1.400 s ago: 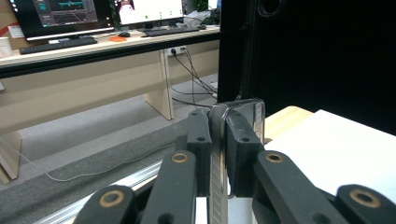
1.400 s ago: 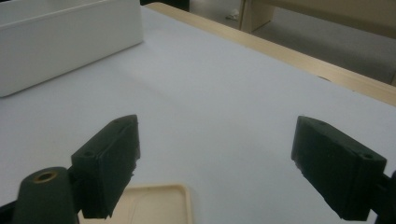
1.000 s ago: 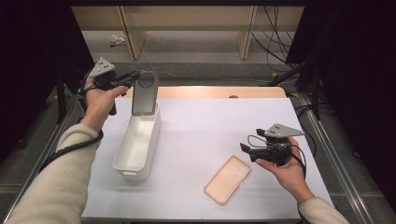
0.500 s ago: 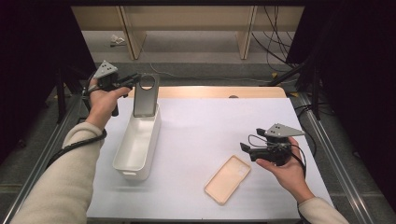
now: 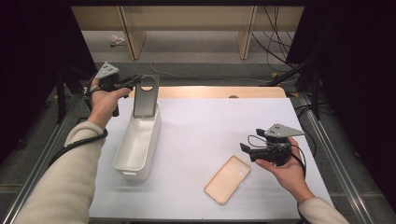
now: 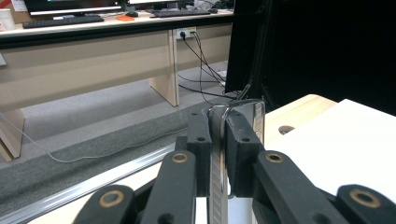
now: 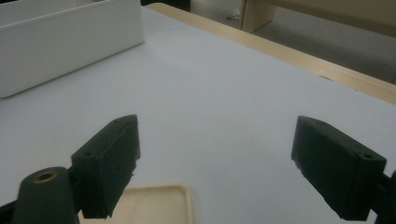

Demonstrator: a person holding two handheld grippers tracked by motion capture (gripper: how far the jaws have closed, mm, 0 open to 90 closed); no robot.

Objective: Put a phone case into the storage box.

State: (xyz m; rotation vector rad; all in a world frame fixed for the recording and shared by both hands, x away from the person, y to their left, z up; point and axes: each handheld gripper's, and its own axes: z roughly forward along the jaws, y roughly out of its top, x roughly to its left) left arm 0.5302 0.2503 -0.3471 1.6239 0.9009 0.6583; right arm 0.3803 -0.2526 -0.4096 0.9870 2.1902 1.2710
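A dark grey phone case (image 5: pixel 145 98) with a round hole near its top hangs upright, its lower end at the far end of the white bin (image 5: pixel 137 144). My left gripper (image 5: pixel 134 82) is shut on its upper left edge. In the left gripper view the gripper (image 6: pixel 218 135) pinches the thin case (image 6: pixel 254 116) edge-on. A beige phone case (image 5: pixel 227 179) lies flat on the white table near the front. My right gripper (image 5: pixel 243 148) hovers open just right of it, pointing left. In the right gripper view the gripper (image 7: pixel 215 158) stands wide, with the beige case's corner (image 7: pixel 154 205) below.
The long white bin (image 7: pixel 70 42) lies lengthwise at the table's left side and looks empty inside. A wooden strip (image 5: pixel 210 92) borders the table's far edge. Metal rails (image 5: pixel 327 140) run along both sides, and cables lie on the floor beyond.
The dark case in my left gripper has turned slightly, so its round hole faces the high view more plainly. My right hand has stayed where it was.
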